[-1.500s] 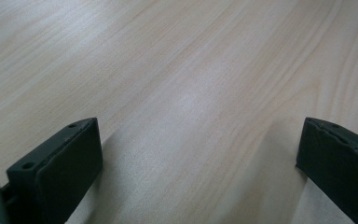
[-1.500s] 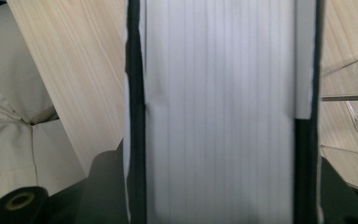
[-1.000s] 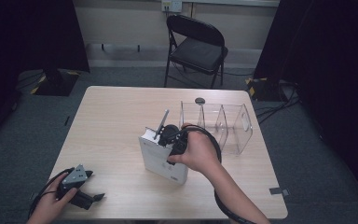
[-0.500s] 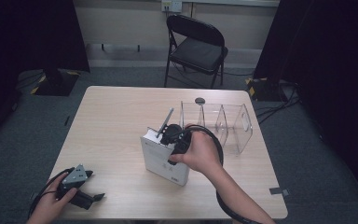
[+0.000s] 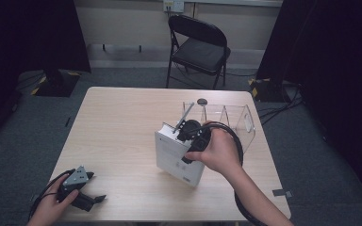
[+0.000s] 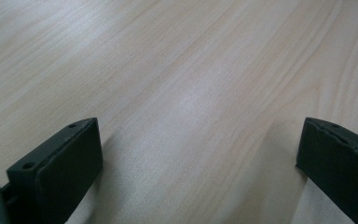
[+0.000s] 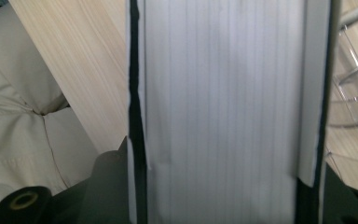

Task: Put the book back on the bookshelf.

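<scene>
A thick white book (image 5: 174,157) stands tilted on the wooden table (image 5: 118,122), right of the middle. My right gripper (image 5: 191,135) is clamped over its top edge. In the right gripper view the white page block (image 7: 223,93) runs between the two black jaws of the right gripper (image 7: 219,186), which press on its covers. Those jaws have just been closing a little further on the book. My left gripper (image 5: 94,187) rests at the table's near left corner. In the left gripper view, bare wood lies between the wide-apart jaws of the left gripper (image 6: 200,149).
A clear plastic organiser (image 5: 238,120) with dividers stands just behind and right of the book; its edge shows as clear plastic (image 7: 354,93). A small dark disc (image 5: 201,101) lies behind it. A black folding chair (image 5: 198,47) stands beyond the table. Beige cloth (image 7: 23,107) shows below the table edge.
My right hand has lifted and shifted slightly right with the top of the book, tilting it. The left gripper has stayed where it was.
</scene>
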Demonstrator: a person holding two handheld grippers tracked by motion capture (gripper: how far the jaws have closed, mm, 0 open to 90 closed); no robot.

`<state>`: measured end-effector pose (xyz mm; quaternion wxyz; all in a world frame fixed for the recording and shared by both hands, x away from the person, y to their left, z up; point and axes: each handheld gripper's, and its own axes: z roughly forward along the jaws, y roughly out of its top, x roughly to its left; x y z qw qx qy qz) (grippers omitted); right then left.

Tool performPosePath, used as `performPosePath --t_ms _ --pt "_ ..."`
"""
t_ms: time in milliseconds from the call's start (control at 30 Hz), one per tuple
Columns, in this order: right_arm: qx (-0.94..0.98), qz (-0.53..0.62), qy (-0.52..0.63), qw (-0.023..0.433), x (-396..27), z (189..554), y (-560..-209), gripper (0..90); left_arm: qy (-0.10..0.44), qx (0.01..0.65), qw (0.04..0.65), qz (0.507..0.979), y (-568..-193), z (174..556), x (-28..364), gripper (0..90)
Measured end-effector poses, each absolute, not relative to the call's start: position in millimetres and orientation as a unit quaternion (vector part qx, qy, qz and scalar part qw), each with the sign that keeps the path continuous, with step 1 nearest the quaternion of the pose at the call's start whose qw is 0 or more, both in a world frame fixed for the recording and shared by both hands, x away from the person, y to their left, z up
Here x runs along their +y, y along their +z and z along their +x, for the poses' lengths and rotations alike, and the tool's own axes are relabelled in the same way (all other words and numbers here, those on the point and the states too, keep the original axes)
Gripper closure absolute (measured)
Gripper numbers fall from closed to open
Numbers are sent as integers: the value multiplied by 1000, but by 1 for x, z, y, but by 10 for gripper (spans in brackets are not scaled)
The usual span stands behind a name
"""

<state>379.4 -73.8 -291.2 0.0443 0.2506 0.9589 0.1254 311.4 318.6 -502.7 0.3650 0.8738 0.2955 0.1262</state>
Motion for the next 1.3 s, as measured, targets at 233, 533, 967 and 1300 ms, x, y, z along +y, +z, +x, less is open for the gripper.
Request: performPosePath --t_ms 233,533,967,1300 --pt "956 265 114 44 -93 378 -293 525 126 296 365 874 -503 311 319 0" --pt "953 279 111 47 -118 373 -287 525 127 297 365 873 -503 311 318 0" --pt "948 298 104 47 -145 368 -289 525 127 297 365 873 -503 311 318 0" --pt "943 314 105 46 -163 364 -287 525 127 297 365 873 -503 311 318 0"
